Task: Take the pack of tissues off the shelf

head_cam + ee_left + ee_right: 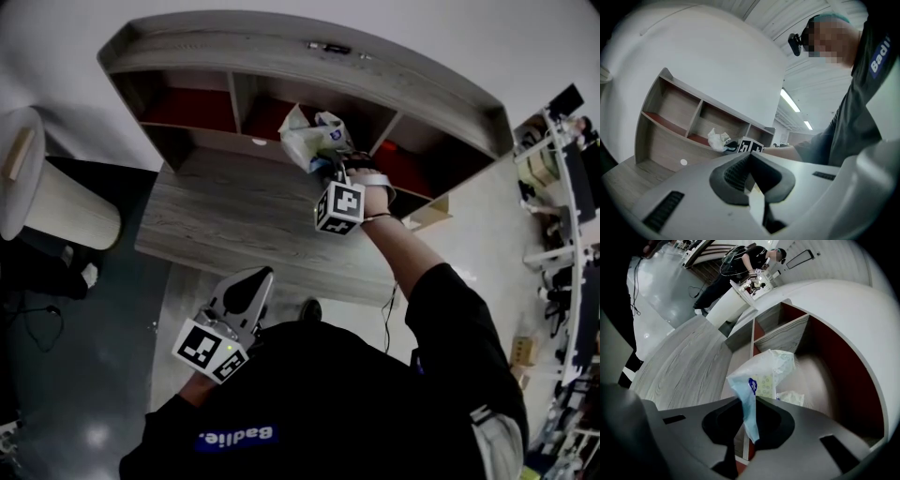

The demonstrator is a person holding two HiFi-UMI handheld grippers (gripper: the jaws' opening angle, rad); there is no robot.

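The pack of tissues (309, 136), a white and pale blue soft wrapper, sits at the mouth of the middle compartment of the wooden shelf (281, 56). My right gripper (330, 161) reaches up to it. In the right gripper view the jaws (749, 420) are pinched on the pack's blue wrapper edge, and the pack (768, 371) stands just ahead over the red shelf floor. My left gripper (251, 278) hangs low near my body, its jaws (751, 159) closed together with nothing between them. The left gripper view shows the pack (717, 139) far off on the shelf.
A grey wood desk top (234, 216) lies under the shelf. A white cylinder-shaped stand (47, 202) is at the left. A cardboard box (429, 214) sits beside the desk's right end, with racks (562, 187) further right. A person (740, 263) stands far off.
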